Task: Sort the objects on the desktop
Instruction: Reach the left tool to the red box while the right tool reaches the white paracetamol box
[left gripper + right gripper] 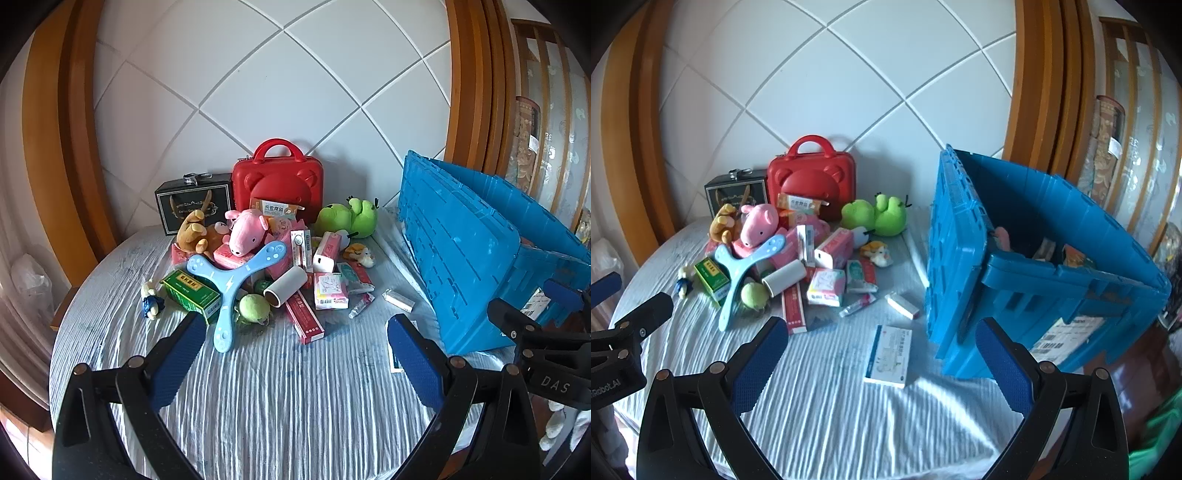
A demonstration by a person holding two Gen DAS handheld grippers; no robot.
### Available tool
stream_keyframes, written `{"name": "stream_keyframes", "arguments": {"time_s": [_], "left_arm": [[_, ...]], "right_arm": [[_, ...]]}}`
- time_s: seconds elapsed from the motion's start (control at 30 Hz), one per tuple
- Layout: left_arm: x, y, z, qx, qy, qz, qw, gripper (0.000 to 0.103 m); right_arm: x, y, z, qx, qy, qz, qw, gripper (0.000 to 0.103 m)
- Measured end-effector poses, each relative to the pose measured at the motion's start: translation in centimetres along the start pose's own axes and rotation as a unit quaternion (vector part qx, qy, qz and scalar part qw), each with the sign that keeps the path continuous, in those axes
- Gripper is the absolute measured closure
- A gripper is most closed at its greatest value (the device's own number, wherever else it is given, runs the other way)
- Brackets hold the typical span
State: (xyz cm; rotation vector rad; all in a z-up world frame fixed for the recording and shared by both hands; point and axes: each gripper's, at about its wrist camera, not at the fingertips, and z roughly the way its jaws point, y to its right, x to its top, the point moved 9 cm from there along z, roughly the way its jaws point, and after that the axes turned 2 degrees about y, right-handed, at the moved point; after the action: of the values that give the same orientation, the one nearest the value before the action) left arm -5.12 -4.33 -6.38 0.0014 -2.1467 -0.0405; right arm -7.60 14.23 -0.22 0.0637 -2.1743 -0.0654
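A heap of small objects lies on the round table: a pink pig plush (pixel 245 230), a light blue three-armed boomerang (pixel 229 288), a green box (pixel 190 293), a tennis ball (pixel 254 308), a green frog plush (pixel 349 218) and several pink and red packets. A white and blue medicine box (pixel 889 356) lies apart, near the blue crate (pixel 1034 258). My left gripper (pixel 295 343) hovers open over the cloth in front of the heap, holding nothing. My right gripper (pixel 882 350) is open too, with the medicine box lying on the cloth beyond its fingers.
A red bear-shaped case (pixel 279 179) and a black gift box (pixel 192 201) stand against the tiled wall behind the heap. The crate holds a few items. The table (pixel 831 417) wears a ribbed pale cloth. Wooden frames flank the wall.
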Motion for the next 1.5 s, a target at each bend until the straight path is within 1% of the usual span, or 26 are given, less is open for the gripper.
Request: {"name": "stream_keyframes", "arguments": {"time_s": [0.1,0.23,0.3,0.4,0.5,0.57,0.63,0.67,0.73,0.8,0.9,0.93,0.97,1.03,1.1,1.2,1.27,1.37,1.43,1.5], "left_arm": [[-0.4,-0.3,0.8,-0.01,-0.011,-0.014,0.9998,0.003],[-1.2,-0.9,2.2,0.002,-0.024,-0.022,0.9995,0.003],[-1.7,-1.6,3.3,0.012,-0.037,-0.03,0.9988,0.003],[-2.9,-3.4,5.4,0.047,-0.063,-0.043,0.996,0.003],[-4.9,-5.5,8.3,0.088,-0.109,-0.066,0.988,0.003],[-6.5,-6.5,10.1,0.103,-0.14,-0.081,0.9814,0.003],[-8.1,-7.4,12.0,0.113,-0.171,-0.097,0.974,0.003],[-8.8,-7.6,12.7,0.114,-0.181,-0.102,0.9715,0.003],[-9.8,-7.9,14.1,0.12,-0.196,-0.106,0.9675,0.003],[-10.4,-7.9,15.6,0.126,-0.204,-0.102,0.9655,0.003],[-10.9,-7.6,18.6,0.122,-0.21,-0.091,0.9657,0.004],[-11.0,-7.2,19.9,0.118,-0.212,-0.082,0.9667,0.009],[-11.1,-6.9,21.0,0.113,-0.215,-0.073,0.9672,0.011],[-11.1,-5.9,23.6,0.088,-0.229,-0.062,0.9675,0.011],[-11.0,-4.8,25.8,0.068,-0.237,-0.054,0.9678,0.011],[-10.1,-2.7,29.0,0.036,-0.235,-0.031,0.9708,0.011],[-9.6,-1.5,30.7,0.021,-0.231,-0.021,0.9726,0.011],[-9.5,0.1,33.2,0.008,-0.24,-0.004,0.9708,0.011],[-10.0,0.8,34.5,0.01,-0.247,0.008,0.9688,0.011],[-11.0,0.9,35.8,0.015,-0.267,0.017,0.9635,0.011]], "right_arm": [[-0.2,-0.4,0.7,0.006,-0.01,-0.008,1.0,0.0],[-0.3,-1.1,2.4,0.025,-0.019,-0.013,0.999,0.0],[-0.5,-1.7,3.8,0.04,-0.03,-0.011,0.999,0.0],[-1.3,-3.1,6.8,0.07,-0.06,-0.011,0.996,0.0],[-2.5,-4.4,10.4,0.094,-0.092,-0.019,0.991,0.0],[-3.5,-4.6,13.3,0.101,-0.113,-0.024,0.988,0.0],[-4.6,-4.6,15.7,0.106,-0.136,-0.025,0.985,0.0],[-5.4,-4.5,17.1,0.109,-0.152,-0.026,0.982,0.0],[-6.5,-4.4,19.0,0.11,-0.17,-0.028,0.979,0.0],[-7.9,-4.4,20.8,0.105,-0.191,-0.024,0.976,0.0],[-9.7,-4.0,22.8,0.095,-0.22,-0.013,0.971,0.0],[-10.2,-3.8,23.4,0.087,-0.225,-0.006,0.971,0.0],[-10.7,-3.5,23.9,0.078,-0.234,0.003,0.969,0.0],[-11.4,-2.6,24.7,0.06,-0.24,0.025,0.968,0.001],[-12.0,-1.6,25.1,0.033,-0.243,0.054,0.968,0.001],[-12.8,0.0,25.3,-0.007,-0.238,0.092,0.967,0.0],[-13.7,0.9,25.6,-0.031,-0.241,0.107,0.964,0.0],[-15.1,2.0,26.3,-0.063,-0.249,0.122,0.959,0.0],[-15.7,2.5,26.8,-0.066,-0.251,0.133,0.957,0.0],[-16.1,2.6,27.5,-0.065,-0.256,0.137,0.955,0.0]]}}
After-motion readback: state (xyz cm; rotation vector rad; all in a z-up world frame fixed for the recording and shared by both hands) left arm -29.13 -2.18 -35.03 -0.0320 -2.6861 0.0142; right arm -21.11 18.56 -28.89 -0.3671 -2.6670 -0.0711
